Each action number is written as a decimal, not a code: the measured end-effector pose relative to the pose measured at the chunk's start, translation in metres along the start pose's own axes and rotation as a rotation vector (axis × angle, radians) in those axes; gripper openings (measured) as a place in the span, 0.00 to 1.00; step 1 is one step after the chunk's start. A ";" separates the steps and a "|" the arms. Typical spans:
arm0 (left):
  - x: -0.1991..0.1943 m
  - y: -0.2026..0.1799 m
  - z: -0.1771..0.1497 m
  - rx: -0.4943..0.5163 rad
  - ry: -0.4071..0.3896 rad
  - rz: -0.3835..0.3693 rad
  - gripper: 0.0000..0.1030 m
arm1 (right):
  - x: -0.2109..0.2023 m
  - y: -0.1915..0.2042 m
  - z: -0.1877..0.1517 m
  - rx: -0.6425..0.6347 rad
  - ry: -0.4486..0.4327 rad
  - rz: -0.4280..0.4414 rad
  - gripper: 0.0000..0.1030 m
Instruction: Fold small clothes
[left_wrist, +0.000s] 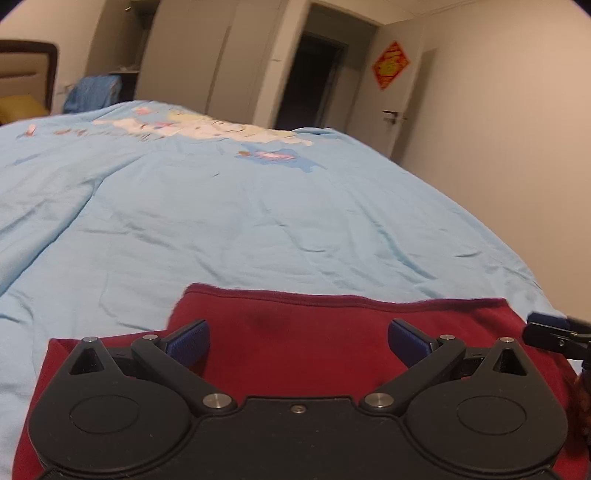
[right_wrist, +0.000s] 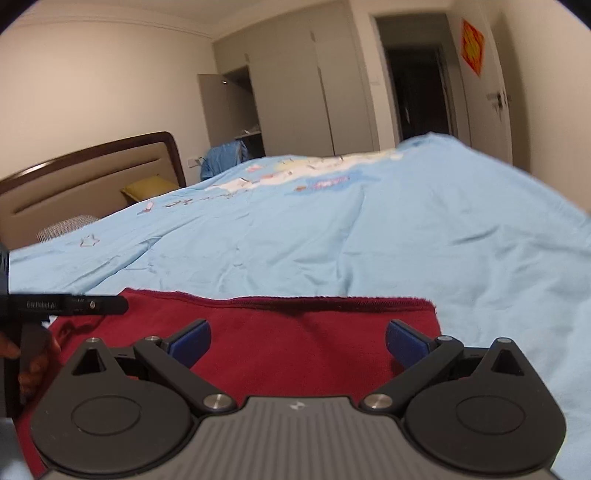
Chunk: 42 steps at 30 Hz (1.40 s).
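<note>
Left tongs (left_wrist: 298, 341) spread wide, nothing between the pads. Right tongs (right_wrist: 298, 341) likewise apart and empty. Red cloth (left_wrist: 295, 354) lies flat on the blue bedspread (left_wrist: 240, 221), filling the lower part of both frames; its near edge is hidden under my tool bodies, so I can't tell its full shape. Far hem runs across mid-frame. My right tool's tip pokes in at the left view's right edge, cut off. Doorway (right_wrist: 417, 81) upper right, dark inside.
</note>
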<state>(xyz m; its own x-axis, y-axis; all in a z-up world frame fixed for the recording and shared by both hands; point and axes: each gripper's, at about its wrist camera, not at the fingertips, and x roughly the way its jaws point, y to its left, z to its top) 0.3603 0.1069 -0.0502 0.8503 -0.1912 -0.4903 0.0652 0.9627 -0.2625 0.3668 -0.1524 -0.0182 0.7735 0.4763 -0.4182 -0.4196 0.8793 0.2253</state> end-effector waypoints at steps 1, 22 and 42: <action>0.006 0.010 -0.001 -0.043 0.011 0.004 0.99 | 0.006 -0.007 -0.001 0.024 0.013 -0.014 1.00; 0.016 0.042 -0.018 -0.186 -0.050 -0.102 0.99 | 0.010 -0.060 -0.030 0.268 -0.011 0.072 1.00; -0.096 0.012 -0.021 -0.085 -0.160 0.083 0.99 | 0.002 -0.052 -0.035 0.265 -0.055 0.046 0.99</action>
<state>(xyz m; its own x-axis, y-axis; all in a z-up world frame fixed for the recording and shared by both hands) 0.2686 0.1333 -0.0239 0.9236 -0.0728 -0.3765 -0.0470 0.9529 -0.2997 0.3735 -0.1973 -0.0616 0.7843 0.5083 -0.3556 -0.3212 0.8231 0.4683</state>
